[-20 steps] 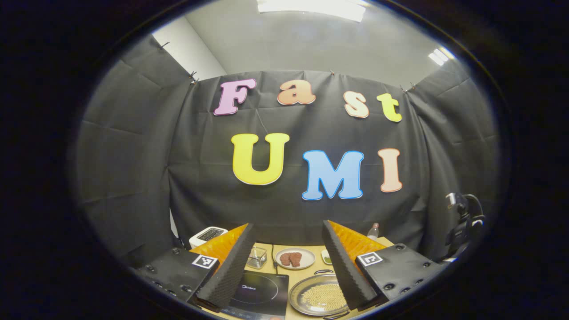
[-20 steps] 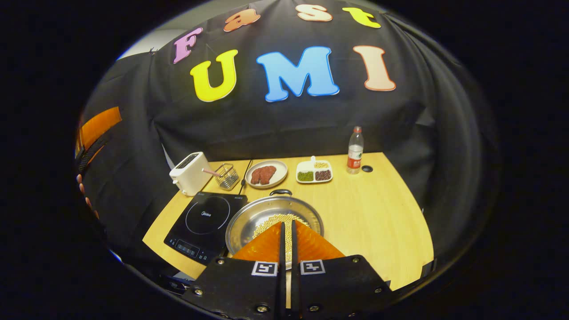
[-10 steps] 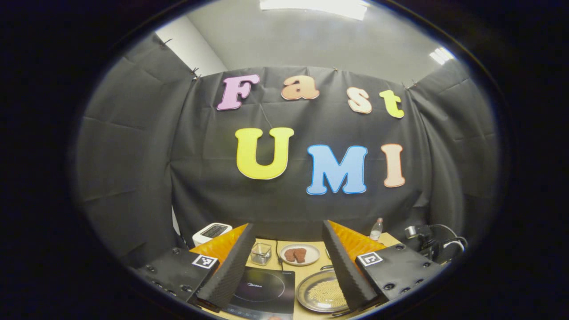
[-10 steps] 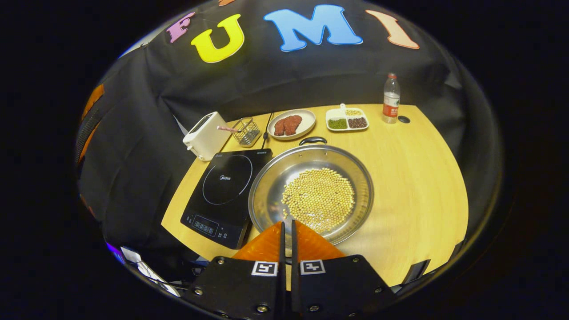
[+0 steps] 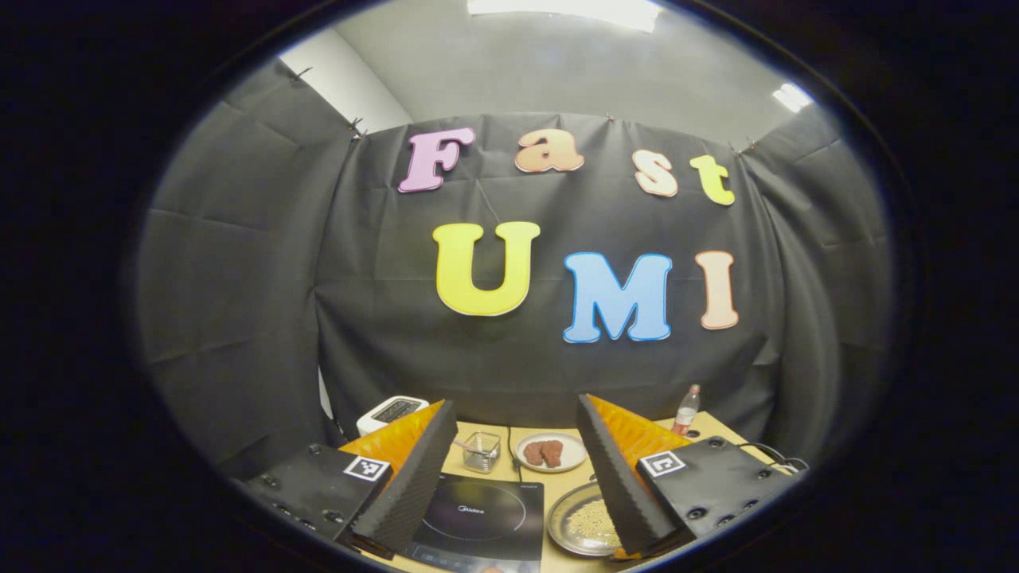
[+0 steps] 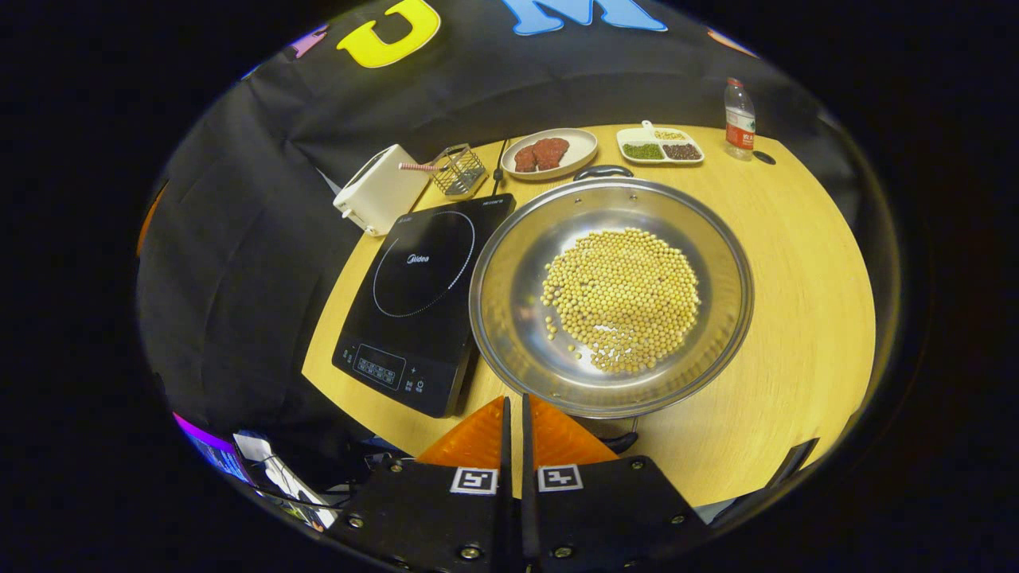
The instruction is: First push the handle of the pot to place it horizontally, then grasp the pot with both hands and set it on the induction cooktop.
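While the closed right claw [image 6: 514, 407] hovered near the beans-filled round steel pot [image 6: 611, 294], its near handle [image 6: 619, 440], probably half-hidden, needed a sideways nudge; left claw [image 5: 516, 465] open.

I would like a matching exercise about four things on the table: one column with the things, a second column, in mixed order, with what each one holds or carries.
Things
1. pot
2. round plate
3. divided dish
4. wire basket

What it holds
A. two reddish-brown pieces of meat
B. green, dark and pale grains, each in its own compartment
C. a heap of yellow beans
D. a pink stick that pokes out toward the toaster

Pairs: 1-C, 2-A, 3-B, 4-D
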Demonstrator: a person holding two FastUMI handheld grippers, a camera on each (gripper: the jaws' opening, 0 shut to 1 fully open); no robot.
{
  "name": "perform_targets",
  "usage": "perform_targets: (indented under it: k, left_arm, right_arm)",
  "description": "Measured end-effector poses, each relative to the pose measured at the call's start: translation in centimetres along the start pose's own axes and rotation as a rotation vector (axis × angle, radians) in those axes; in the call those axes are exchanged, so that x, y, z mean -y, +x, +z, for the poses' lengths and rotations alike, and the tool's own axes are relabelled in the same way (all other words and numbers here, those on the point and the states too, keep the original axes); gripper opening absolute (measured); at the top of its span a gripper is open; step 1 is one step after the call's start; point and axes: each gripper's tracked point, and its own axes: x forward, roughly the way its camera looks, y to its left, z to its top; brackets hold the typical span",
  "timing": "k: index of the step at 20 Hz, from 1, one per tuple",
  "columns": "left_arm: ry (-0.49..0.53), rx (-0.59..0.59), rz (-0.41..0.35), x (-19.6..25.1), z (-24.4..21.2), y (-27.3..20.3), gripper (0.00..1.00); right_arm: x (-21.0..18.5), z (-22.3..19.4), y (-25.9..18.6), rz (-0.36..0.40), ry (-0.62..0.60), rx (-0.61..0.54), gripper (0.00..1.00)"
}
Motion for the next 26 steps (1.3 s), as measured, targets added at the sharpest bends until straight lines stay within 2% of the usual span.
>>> perform_targets:
  k: [3, 4, 6, 13, 14, 15, 17, 18, 19, 24, 25, 26]
  left_arm:
    - [0.004, -0.009, 0.009, -0.3, -0.3, -0.2, 0.98]
    - [0.003, -0.012, 0.010, -0.4, -0.4, -0.3, 0.94]
    - [0.008, -0.016, 0.015, -0.6, -0.4, -0.6, 1.00]
    - [0.014, -0.029, 0.034, -1.2, -0.6, -1.0, 0.98]
    - [0.014, -0.031, 0.034, -1.1, -0.6, -1.0, 0.99]
    - [0.017, -0.031, 0.034, -1.1, -0.7, -0.9, 0.94]
    - [0.019, -0.030, 0.037, -1.0, -0.6, -0.8, 1.00]
    - [0.015, -0.029, 0.033, -0.9, -0.5, -0.7, 0.94]
    - [0.013, -0.028, 0.029, -0.7, -0.5, -0.6, 0.99]
    - [0.018, -0.024, 0.011, 0.8, -0.2, -0.2, 0.99]
    - [0.018, -0.025, 0.006, 1.2, -0.5, -0.1, 0.94]
    - [0.017, -0.025, 0.001, 1.6, -0.5, 0.0, 0.98]
  right_arm:
    - [0.1, -1.1, 1.4, 0.007, 0.012, -0.033, 0.04]
    - [0.2, -1.2, 1.8, 0.009, 0.021, -0.040, 0.04]
    - [0.2, -1.7, 2.5, 0.011, 0.042, -0.057, 0.04]
    - [0.8, -2.1, 4.0, 0.027, 0.151, -0.066, 0.03]
    - [0.9, -2.1, 4.1, 0.030, 0.166, -0.065, 0.03]
    - [0.9, -2.1, 4.1, 0.034, 0.175, -0.062, 0.01]
    - [1.4, -2.1, 3.8, 0.033, 0.180, -0.060, 0.01]
    - [1.7, -2.1, 3.7, 0.033, 0.180, -0.058, 0.01]
    - [2.0, -2.1, 3.5, 0.032, 0.183, -0.056, 0.01]
    - [3.6, -2.1, 2.8, 0.018, 0.196, -0.049, 0.01]
    - [4.0, -2.2, 2.7, 0.013, 0.194, -0.048, 0.01]
    - [4.5, -2.1, 2.5, 0.008, 0.194, -0.047, 0.01]
